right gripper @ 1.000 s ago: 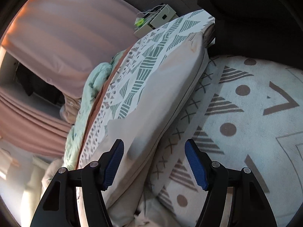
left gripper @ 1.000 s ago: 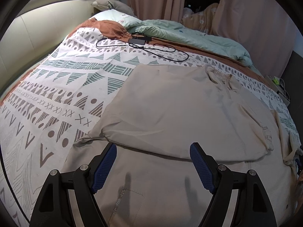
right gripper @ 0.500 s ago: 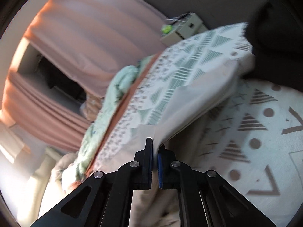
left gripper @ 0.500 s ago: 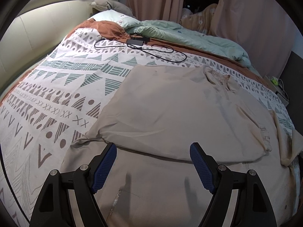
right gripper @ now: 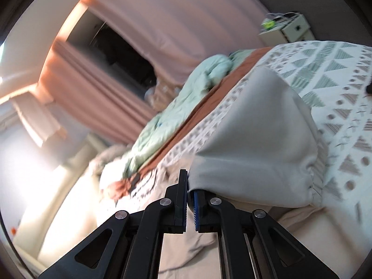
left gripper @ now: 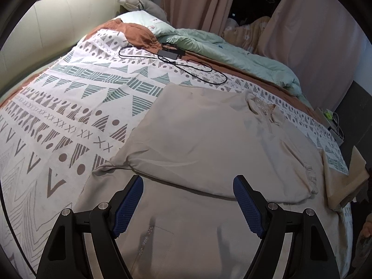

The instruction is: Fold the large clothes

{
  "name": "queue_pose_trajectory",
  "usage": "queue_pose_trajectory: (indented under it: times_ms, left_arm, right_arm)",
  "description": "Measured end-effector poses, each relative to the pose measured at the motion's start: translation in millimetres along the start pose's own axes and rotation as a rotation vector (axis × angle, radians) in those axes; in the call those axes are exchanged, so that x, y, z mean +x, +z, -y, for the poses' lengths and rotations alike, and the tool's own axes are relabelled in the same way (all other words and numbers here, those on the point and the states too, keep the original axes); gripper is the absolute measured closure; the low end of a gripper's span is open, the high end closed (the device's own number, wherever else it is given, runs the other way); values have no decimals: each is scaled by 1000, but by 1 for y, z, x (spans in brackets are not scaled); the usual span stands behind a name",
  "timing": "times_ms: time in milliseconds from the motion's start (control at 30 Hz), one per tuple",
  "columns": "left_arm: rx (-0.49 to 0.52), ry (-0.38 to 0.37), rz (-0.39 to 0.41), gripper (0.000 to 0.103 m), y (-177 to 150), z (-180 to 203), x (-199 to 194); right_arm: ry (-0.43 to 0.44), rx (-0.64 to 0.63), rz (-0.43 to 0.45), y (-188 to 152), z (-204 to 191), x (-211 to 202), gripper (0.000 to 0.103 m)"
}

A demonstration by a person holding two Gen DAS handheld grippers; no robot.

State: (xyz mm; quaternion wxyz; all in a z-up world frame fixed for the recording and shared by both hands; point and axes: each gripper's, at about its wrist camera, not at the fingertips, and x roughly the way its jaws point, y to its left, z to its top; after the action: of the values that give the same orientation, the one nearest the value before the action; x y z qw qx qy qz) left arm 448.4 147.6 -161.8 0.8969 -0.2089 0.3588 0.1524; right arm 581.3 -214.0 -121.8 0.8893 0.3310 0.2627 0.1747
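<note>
Bedspread (left gripper: 58, 107) left of shirt (left gripper: 209, 144) lies open; cable (left gripper: 186, 69) and duvet (left gripper: 232, 53) crowd far side.

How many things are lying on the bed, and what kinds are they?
Beige garment: 1
Mint-green duvet: 1
Black charger with its cable: 1
Grey stuffed toy: 1
Total: 4

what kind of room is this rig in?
Most likely a bedroom in a home. A bed with a patterned cover fills the view, a rumpled green duvet and pillow lie at its far side, and pink curtains hang behind.
</note>
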Motion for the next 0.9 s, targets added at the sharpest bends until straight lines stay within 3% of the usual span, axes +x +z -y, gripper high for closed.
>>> queue_pose_trajectory:
  times_ms: [200,433,533,600,767,900]
  left_arm:
    - [-32,-19,-1,23,2,-12,-4]
    - [-59,-30,-16,23,6,-20,-3]
    - [-60,-33,-20,23,7,-20,-2]
    - [-62,-38,-21,23,8,-20,-2]
    - [-71,-45,-23,23,7,-18,-2]
    - [-66,-45,-25,23,7,-15,-1]
  right_arm:
    - [-1,-100,-130,-34,-38,48,97]
    - [-111,-224,-384,-92,-65,120,97]
    - [-213,-282,-536,-121,-66,152,87]
    - [-232,-245,-614,-131,-57,162,57]
    - [-189,-158,-578,-113,-47,140,54]
    - [-212,-76,-456,-93,-28,111,34]
